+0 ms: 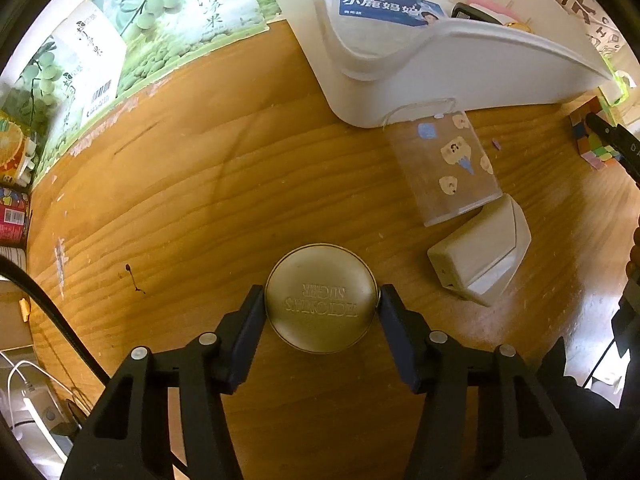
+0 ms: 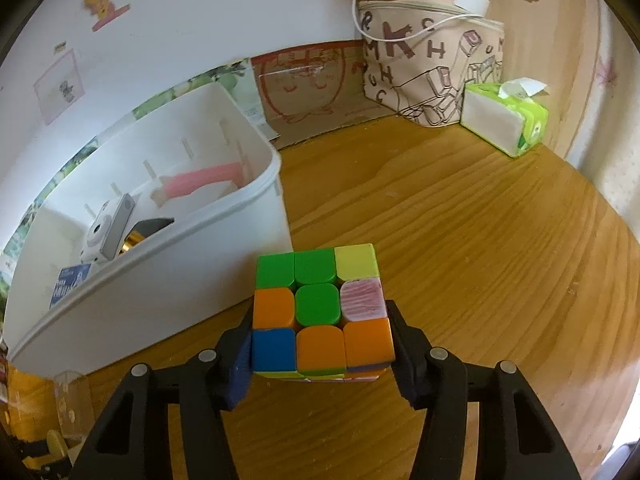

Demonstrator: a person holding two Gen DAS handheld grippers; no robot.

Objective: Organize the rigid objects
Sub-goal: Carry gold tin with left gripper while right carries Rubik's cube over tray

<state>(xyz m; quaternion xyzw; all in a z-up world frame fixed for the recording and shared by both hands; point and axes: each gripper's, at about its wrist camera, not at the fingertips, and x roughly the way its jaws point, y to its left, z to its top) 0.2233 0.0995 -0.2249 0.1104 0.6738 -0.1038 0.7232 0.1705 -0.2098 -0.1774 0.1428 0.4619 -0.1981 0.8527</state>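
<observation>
Tin (image 1: 321, 298) between left jaws; cube (image 2: 320, 312) between right.

A lettered canvas bag (image 2: 432, 68) and a green tissue pack (image 2: 506, 120) stand together at the counter's (image 2: 480, 240) far corner.

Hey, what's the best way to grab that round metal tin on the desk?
Grip the round tin across its rim, coming straight down from above. It lies flat on the desk, lid up, so only its curved sides are free. The left gripper already straddles it there.
</observation>
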